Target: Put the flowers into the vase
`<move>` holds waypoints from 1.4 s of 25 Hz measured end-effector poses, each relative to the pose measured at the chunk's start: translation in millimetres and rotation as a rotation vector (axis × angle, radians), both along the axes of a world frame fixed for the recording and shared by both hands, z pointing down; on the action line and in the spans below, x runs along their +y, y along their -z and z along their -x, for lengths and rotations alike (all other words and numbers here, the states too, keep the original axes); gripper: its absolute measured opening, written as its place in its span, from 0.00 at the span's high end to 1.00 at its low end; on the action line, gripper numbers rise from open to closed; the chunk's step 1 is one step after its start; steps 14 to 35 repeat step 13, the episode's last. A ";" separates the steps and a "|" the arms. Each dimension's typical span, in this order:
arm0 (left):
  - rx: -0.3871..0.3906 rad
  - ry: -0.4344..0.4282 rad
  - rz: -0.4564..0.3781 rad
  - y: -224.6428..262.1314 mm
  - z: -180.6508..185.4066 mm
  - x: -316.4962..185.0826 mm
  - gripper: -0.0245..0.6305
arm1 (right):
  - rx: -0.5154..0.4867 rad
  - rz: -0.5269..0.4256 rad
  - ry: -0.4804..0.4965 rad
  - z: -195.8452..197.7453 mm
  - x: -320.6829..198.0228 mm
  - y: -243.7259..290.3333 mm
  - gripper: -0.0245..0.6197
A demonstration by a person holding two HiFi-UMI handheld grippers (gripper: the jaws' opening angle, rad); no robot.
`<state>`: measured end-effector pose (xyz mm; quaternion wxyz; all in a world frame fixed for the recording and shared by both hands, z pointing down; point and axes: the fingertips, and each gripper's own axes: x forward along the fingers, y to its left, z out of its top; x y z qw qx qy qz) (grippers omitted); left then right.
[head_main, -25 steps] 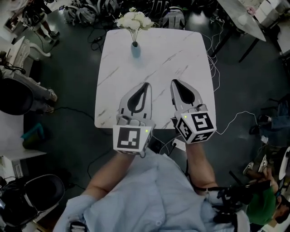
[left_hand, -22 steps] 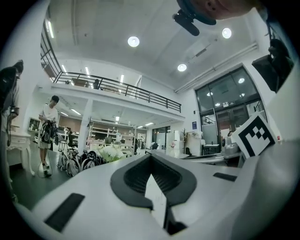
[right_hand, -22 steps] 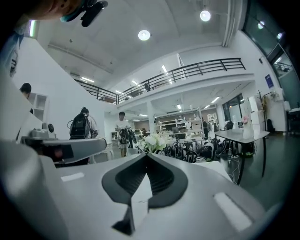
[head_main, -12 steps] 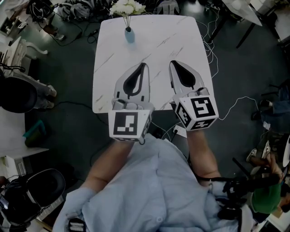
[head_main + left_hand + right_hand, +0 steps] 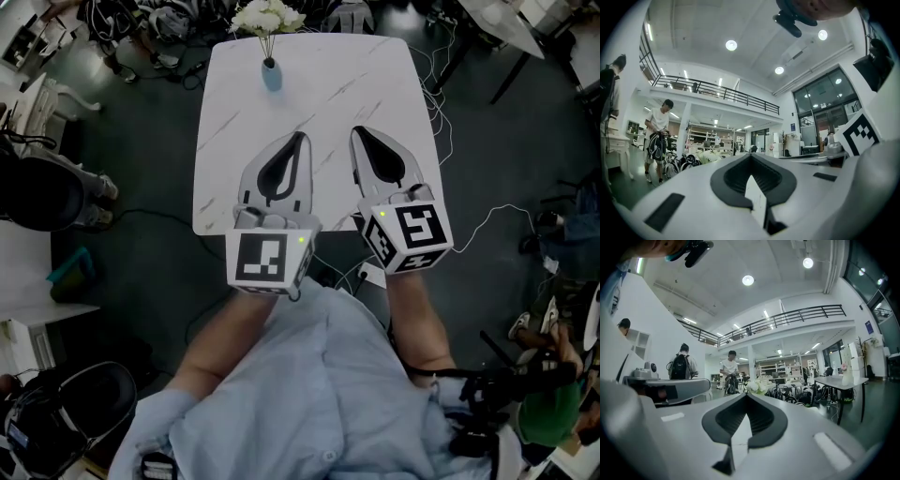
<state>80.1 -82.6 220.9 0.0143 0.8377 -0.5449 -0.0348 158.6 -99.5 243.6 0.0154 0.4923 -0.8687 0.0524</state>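
White flowers (image 5: 267, 17) stand in a small blue vase (image 5: 271, 77) at the far edge of the white marble table (image 5: 375, 84). My left gripper (image 5: 299, 138) and right gripper (image 5: 360, 132) hover side by side over the table's near half, well short of the vase, pointing level toward it. Both are shut with nothing between the jaws. In the left gripper view the joined tips of the left gripper (image 5: 751, 155) sit right of the distant flowers (image 5: 707, 157). In the right gripper view the flowers (image 5: 756, 386) show just beyond the right gripper (image 5: 746, 394).
Dark floor surrounds the table, with cables (image 5: 469, 253), bags and a black chair (image 5: 37, 192) at the left. People stand far off with bags (image 5: 726, 373). Another table with a pale vase (image 5: 843, 378) stands to the right.
Both grippers have edged a little forward toward the vase and slightly up. In the last half second they have stayed still, both shut throughout.
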 end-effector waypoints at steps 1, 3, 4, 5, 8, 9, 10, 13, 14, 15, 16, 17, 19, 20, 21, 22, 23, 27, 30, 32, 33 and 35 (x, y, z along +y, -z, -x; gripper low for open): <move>0.000 0.001 -0.002 0.4 0.9 -0.4 0.96 | 0.001 -0.001 0.003 1.2 -0.5 0.5 0.96; -0.003 0.007 -0.008 2.1 3.0 -2.3 0.96 | 0.002 -0.006 0.012 4.5 -2.0 1.6 0.96; -0.003 0.011 -0.010 2.5 4.0 -3.5 0.96 | 0.002 -0.008 0.016 5.9 -2.8 1.7 0.96; -0.003 0.015 -0.009 2.4 5.0 -4.7 0.96 | 0.003 -0.009 0.019 6.9 -3.6 1.4 0.96; -0.001 0.022 0.001 2.1 7.1 -7.4 0.96 | 0.003 -0.006 0.020 8.3 -5.3 0.5 0.96; 0.000 0.019 -0.003 2.4 7.0 -7.5 0.96 | 0.004 -0.006 0.020 8.6 -5.6 0.6 0.96; 0.001 0.015 -0.008 2.8 6.7 -7.4 0.96 | 0.004 -0.006 0.021 9.0 -5.7 0.8 0.96; 0.001 0.009 -0.014 3.5 5.7 -7.0 0.96 | 0.005 -0.007 0.023 9.5 -5.9 1.6 0.96; 0.001 0.009 -0.014 3.5 5.7 -7.0 0.96 | 0.005 -0.007 0.023 9.5 -5.9 1.6 0.96; 0.001 0.009 -0.014 3.5 5.7 -7.0 0.96 | 0.005 -0.007 0.023 9.5 -5.9 1.6 0.96; 0.001 0.009 -0.014 3.5 5.7 -7.0 0.96 | 0.005 -0.007 0.023 9.5 -5.9 1.6 0.96; 0.001 0.009 -0.014 3.5 5.7 -7.0 0.96 | 0.005 -0.007 0.023 9.5 -5.9 1.6 0.96; 0.001 0.009 -0.014 3.5 5.7 -7.0 0.96 | 0.005 -0.007 0.023 9.5 -5.9 1.6 0.96; 0.001 0.009 -0.014 3.5 5.7 -7.0 0.96 | 0.005 -0.007 0.023 9.5 -5.9 1.6 0.96; 0.001 0.009 -0.014 3.5 5.7 -7.0 0.96 | 0.005 -0.007 0.023 9.5 -5.9 1.6 0.96; 0.001 0.009 -0.014 3.5 5.7 -7.0 0.96 | 0.005 -0.007 0.023 9.5 -5.9 1.6 0.96; 0.001 0.009 -0.014 3.5 5.7 -7.0 0.96 | 0.005 -0.007 0.023 9.5 -5.9 1.6 0.96; 0.001 0.009 -0.014 3.5 5.7 -7.0 0.96 | 0.005 -0.007 0.023 9.5 -5.9 1.6 0.96; 0.001 0.009 -0.014 3.5 5.7 -7.0 0.96 | 0.005 -0.007 0.023 9.5 -5.9 1.6 0.96; 0.001 0.009 -0.014 3.5 5.7 -7.0 0.96 | 0.005 -0.007 0.023 9.5 -5.9 1.6 0.96; 0.001 0.009 -0.014 3.5 5.7 -7.0 0.96 | 0.005 -0.007 0.023 9.5 -5.9 1.6 0.96; 0.001 0.009 -0.014 3.5 5.7 -7.0 0.96 | 0.005 -0.007 0.023 9.5 -5.9 1.6 0.96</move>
